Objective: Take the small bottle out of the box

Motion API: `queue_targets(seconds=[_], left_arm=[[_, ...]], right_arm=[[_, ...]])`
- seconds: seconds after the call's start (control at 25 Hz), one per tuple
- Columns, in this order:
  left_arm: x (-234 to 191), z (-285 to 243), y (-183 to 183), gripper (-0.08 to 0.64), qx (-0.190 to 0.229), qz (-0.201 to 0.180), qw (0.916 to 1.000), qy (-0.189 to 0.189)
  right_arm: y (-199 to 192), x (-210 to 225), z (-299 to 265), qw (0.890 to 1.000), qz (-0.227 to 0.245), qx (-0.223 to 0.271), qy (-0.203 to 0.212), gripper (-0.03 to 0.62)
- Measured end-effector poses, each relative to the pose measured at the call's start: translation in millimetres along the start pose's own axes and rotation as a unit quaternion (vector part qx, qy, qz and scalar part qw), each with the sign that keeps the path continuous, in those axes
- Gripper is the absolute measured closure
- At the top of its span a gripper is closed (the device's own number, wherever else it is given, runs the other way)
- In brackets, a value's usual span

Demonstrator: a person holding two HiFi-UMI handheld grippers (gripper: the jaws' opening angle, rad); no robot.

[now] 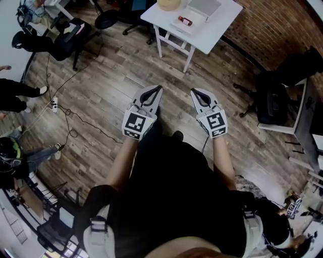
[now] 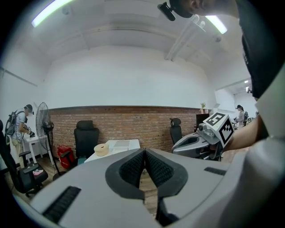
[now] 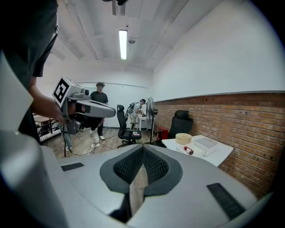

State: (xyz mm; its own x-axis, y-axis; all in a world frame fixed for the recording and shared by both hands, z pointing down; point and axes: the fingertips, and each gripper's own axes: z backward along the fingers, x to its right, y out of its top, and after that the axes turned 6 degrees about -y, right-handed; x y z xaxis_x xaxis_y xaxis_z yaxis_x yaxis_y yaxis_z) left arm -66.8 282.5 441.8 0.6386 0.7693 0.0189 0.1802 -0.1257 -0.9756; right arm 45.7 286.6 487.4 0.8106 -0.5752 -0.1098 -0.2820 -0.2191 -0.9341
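The small bottle (image 1: 184, 20), red with a dark cap, lies on its side on a white table (image 1: 217, 30) far ahead of me; the right gripper view has the bottle (image 3: 189, 150) beside a flat white box (image 3: 205, 143). A round tan container (image 1: 169, 4) stands near it. My left gripper (image 1: 155, 89) and right gripper (image 1: 196, 92) are held side by side over the wooden floor, well short of the table. Both are shut with nothing between the pads. The left gripper view holds the table (image 2: 116, 144) but not the bottle.
Black office chairs (image 1: 75, 30) stand left of the table, and another (image 1: 272, 101) stands at the right by a brick wall (image 1: 282, 25). Cables and a power strip (image 1: 54, 105) lie on the floor at the left. People (image 1: 15, 90) stand at the left edge.
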Motion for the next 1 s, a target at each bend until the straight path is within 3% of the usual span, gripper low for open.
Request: queue_targets(seconds=[0.44, 1.0], left_arm=[[-76.2, -17.5, -2.2, 0.538, 0.003, -0.002, 0.9998, -0.021], [-147.8, -49.4, -1.1, 0.538, 0.003, -0.013, 0.9968, -0.079]], right_arm=[[15.9, 1.8, -71.2, 1.000, 0.003, -0.017, -0.019, 0.595], [25.9, 21.9, -132.2, 0.996, -0.017, -0.033, -0.079, 0.595]])
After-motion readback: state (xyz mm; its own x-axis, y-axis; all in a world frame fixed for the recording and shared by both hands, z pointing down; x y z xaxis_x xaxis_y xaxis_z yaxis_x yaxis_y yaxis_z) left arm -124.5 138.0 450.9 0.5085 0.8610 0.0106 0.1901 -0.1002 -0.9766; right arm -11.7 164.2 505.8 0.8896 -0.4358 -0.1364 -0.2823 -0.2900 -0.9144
